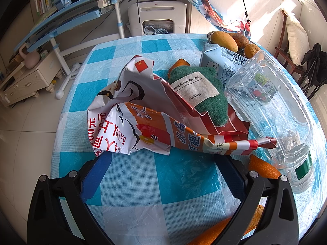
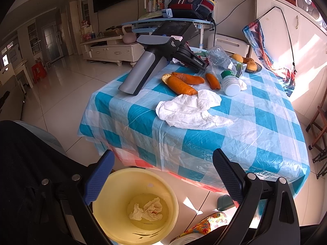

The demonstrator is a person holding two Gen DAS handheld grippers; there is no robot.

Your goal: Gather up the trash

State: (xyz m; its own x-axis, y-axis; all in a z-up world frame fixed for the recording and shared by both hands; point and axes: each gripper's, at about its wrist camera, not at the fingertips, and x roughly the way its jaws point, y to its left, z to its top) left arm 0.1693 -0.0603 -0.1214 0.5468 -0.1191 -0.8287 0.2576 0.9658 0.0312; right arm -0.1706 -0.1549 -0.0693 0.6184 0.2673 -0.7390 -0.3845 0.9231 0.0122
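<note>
In the left wrist view a crumpled orange, red and white snack wrapper (image 1: 143,128) lies on the blue-checked table (image 1: 143,183). My left gripper (image 1: 165,159) is open right in front of it, fingertips at its near edge. A clear plastic bottle (image 1: 273,110) lies on its side to the right. In the right wrist view my right gripper (image 2: 163,163) is open and empty above a yellow bin (image 2: 134,206) that holds a crumpled tissue (image 2: 147,210). Orange peels (image 2: 184,83), a white paper towel (image 2: 190,110) and the bottle (image 2: 224,69) lie on the table.
A green plush toy (image 1: 204,89), a milk carton (image 1: 222,61) and a bowl of fruit (image 1: 229,40) sit behind the wrapper. Orange peel (image 1: 263,169) lies by my left gripper's right finger. A blue desk (image 1: 61,20) stands beyond the table. The bin stands on the floor below the table edge.
</note>
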